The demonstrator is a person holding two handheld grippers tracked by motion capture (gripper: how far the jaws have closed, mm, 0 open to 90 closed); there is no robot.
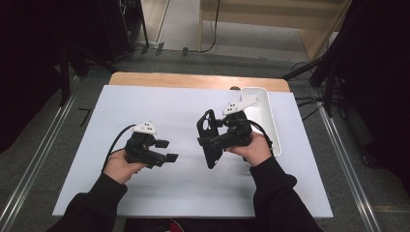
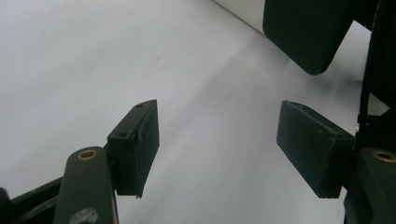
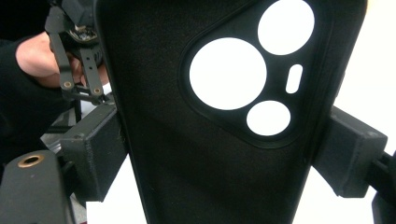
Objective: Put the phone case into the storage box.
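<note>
Black phone case (image 3: pixel 210 140) with round camera cutouts, clamped across its width.

The black, soft-looking rubbery phone case (image 1: pixel 209 137) was empty, its camera cut-out open: two large round holes, a smaller round one and a short slot, set inside a raised rounded frame. It was held clear of the white desk (image 1: pixel 183 183), gripped across its width by its two long edges, near the middle of its length. In the high view it stood roughly on edge, long axis running away from the person, cut-out end farthest. It sat right of the desk's centre, near a white tray.
</note>
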